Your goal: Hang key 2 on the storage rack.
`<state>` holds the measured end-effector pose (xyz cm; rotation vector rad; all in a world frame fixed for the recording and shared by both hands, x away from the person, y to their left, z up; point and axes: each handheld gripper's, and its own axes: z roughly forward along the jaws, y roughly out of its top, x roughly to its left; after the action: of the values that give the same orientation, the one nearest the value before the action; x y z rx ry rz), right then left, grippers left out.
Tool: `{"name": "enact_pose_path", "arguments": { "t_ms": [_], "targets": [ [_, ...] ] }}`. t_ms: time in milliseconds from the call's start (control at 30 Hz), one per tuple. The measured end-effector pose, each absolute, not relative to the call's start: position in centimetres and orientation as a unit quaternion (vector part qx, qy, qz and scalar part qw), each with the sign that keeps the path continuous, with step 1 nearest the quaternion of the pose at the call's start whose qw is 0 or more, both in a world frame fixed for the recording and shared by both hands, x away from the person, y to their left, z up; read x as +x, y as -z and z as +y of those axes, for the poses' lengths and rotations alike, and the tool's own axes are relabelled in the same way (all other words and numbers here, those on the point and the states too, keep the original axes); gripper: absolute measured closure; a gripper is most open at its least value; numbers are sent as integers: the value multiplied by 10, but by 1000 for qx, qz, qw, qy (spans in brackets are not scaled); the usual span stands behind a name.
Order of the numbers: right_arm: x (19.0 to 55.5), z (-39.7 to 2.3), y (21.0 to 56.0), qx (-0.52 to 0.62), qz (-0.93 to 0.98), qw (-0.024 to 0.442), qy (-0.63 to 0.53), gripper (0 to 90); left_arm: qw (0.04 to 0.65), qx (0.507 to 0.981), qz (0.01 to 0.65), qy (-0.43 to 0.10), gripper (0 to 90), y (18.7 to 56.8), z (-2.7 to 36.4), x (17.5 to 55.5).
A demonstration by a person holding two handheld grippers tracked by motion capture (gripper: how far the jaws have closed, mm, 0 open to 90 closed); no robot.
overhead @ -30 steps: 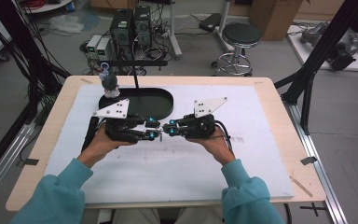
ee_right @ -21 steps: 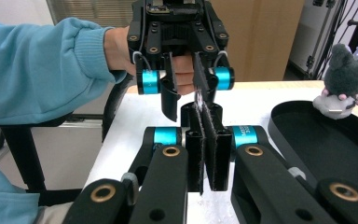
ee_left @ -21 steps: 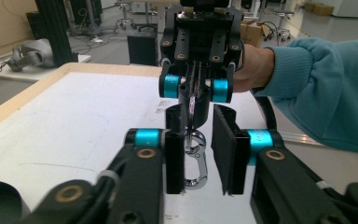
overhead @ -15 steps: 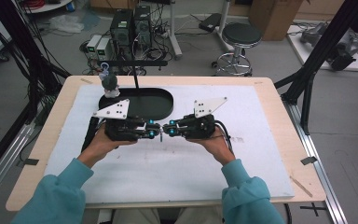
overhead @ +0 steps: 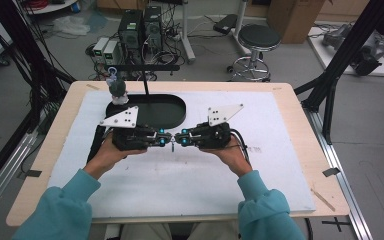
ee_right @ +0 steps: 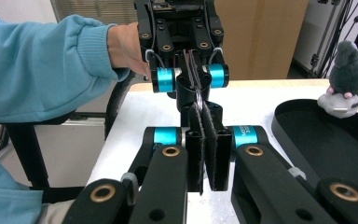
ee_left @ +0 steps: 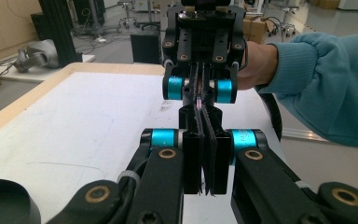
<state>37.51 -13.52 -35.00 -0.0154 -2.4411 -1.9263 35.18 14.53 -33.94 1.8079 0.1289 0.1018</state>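
My left gripper (overhead: 167,141) has just been closing its jaws, and they now stand pressed together. Otherwise little has changed since a second ago: both my hands hover at the same spot over the middle of the white mat (overhead: 190,175), and the grippers point tip to tip.

My right gripper (overhead: 179,141) is clamped as well. Between the two sets of tips runs a thin pinkish strip (ee_left: 199,101). It shows best in the left gripper view, as a sliver that passes from the far jaws into my own. As far as I can tell, both pairs of pads pinch it, one at each end. It is too slight for me to say what it is.

The black tray (overhead: 177,107) lies just beyond the grippers on the far side of the mat. A small plush toy (overhead: 118,90) sits at its far left rim, untouched.

I judge that the second grip on the strip is now made. What is left is either to let one end go, so that the strip passes from one gripper to the other, or to work it between the two. Nothing has yet been set down in the tray.
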Motion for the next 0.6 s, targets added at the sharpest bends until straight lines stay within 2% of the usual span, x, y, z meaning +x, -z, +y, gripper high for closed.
{"name": "enact_pose_path", "arguments": {
  "t_ms": [433, 600],
  "targets": [
    [376, -134, 351, -2, -787, 17, 616, 868, 605, 792, 64, -41, 882, 338, 145, 351],
    [375, -133, 352, -10, -785, 14, 620, 664, 597, 797, 75, -47, 882, 339, 146, 351]
  ]
}}
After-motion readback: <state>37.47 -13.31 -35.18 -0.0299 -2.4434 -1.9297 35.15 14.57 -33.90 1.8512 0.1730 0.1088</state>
